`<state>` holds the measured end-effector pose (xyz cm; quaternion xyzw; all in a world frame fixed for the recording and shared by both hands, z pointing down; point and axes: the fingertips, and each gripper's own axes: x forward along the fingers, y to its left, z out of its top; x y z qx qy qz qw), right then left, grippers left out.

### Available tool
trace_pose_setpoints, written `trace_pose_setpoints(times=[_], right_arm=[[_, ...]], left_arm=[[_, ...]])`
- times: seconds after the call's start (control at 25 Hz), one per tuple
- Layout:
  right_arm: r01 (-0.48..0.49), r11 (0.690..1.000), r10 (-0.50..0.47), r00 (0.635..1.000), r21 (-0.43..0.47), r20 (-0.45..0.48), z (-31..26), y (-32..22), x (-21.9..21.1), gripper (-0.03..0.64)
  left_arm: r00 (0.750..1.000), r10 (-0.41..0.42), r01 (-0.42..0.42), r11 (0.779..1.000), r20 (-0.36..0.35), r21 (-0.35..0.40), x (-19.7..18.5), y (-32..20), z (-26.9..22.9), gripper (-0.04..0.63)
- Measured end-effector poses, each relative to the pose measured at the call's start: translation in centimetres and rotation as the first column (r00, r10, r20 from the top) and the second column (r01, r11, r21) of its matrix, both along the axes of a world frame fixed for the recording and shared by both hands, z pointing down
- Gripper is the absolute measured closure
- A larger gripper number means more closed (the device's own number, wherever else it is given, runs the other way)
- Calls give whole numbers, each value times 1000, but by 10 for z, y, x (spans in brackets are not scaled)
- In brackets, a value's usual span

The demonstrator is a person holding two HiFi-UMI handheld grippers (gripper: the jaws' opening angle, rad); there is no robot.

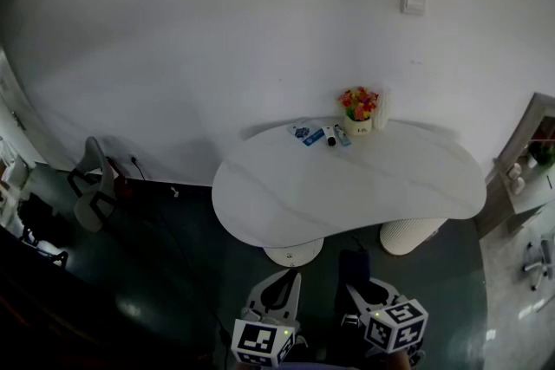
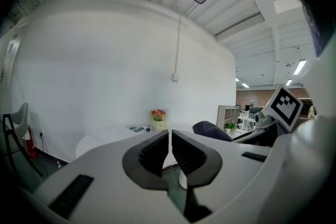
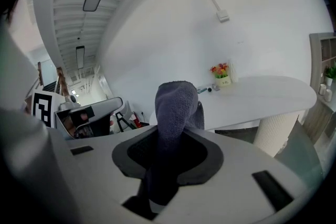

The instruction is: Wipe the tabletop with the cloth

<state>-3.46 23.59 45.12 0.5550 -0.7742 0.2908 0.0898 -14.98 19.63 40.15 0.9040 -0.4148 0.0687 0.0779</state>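
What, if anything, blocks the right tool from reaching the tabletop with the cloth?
Likely yes, it can reach: the right tool holds the cloth short of the tabletop, and nothing stands between.

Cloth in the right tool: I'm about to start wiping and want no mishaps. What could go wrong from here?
1. The flower pot and the small items beside it stand at the far edge of the table; a wide sweep could topple or scatter them.
2. The cloth sticks up bunched from the right tool, so it might slip out under drag.
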Motion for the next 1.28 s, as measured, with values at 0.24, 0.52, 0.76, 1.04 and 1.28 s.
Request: trace_pose_setpoints(times=[0.24, 0.52, 0.76, 1.04, 1.28], right_arm=[[18, 1000, -18, 1000, -20, 0, -4, -30, 46, 518], [41, 999, -40, 999, -29, 3, -6, -65, 116, 518], [72, 997, -72, 997, -42, 11, 2, -83, 168, 518], [111, 992, -109, 993, -55, 44, 12, -103, 182, 518], [137, 989, -133, 989, -61, 59, 16, -133, 167, 518]], left_arm=[[1000, 11, -11, 1000, 3, -13, 50, -29, -4, 569], [1000, -20, 20, 1000, -2, -18, 115, -64, -16, 569], [997, -79, 80, 997, 13, -4, 150, -83, -10, 569], [993, -108, 109, 994, 45, -20, 167, -99, -6, 569], [988, -138, 139, 990, 73, -8, 148, -122, -2, 569]])
